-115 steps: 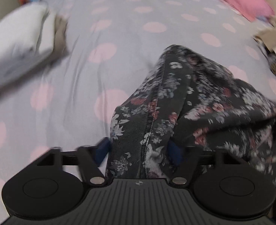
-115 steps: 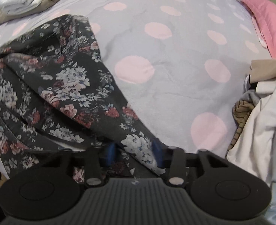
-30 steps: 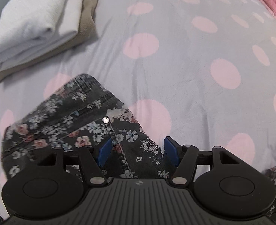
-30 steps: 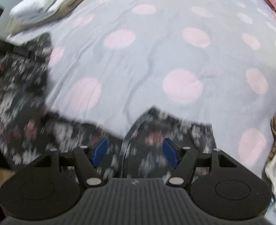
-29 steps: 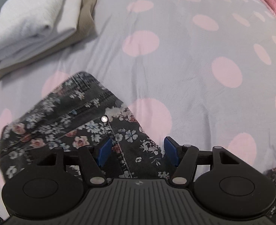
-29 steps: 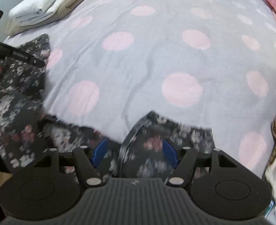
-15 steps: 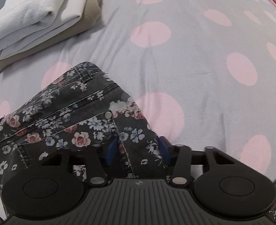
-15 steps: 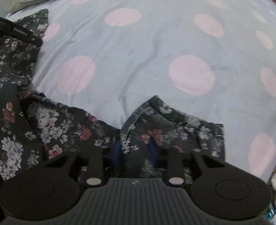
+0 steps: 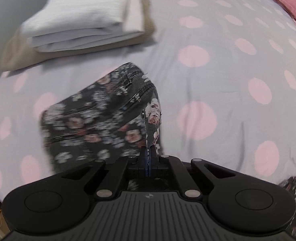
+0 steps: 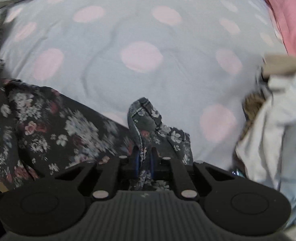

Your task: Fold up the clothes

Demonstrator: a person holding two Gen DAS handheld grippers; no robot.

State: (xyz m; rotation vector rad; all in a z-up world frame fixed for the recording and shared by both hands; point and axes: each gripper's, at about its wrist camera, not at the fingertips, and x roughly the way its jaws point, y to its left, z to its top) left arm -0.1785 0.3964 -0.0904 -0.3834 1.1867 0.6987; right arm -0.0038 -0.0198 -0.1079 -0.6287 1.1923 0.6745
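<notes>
Left wrist: left gripper [image 9: 148, 156] clamped on floral jeans [image 9: 99, 120] edge, jeans draped over dotted bed [image 9: 218, 64]; folded stack [image 9: 83, 20] beyond.
Right wrist: right gripper [image 10: 144, 158] pinching jeans [image 10: 47, 124] fold; clothes pile [image 10: 278, 110] at right.

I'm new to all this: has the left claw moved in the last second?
Yes. The left gripper has closed on the floral jeans and pushed forward: the folded stack by the bed's edge looms nearer and larger in its view.
</notes>
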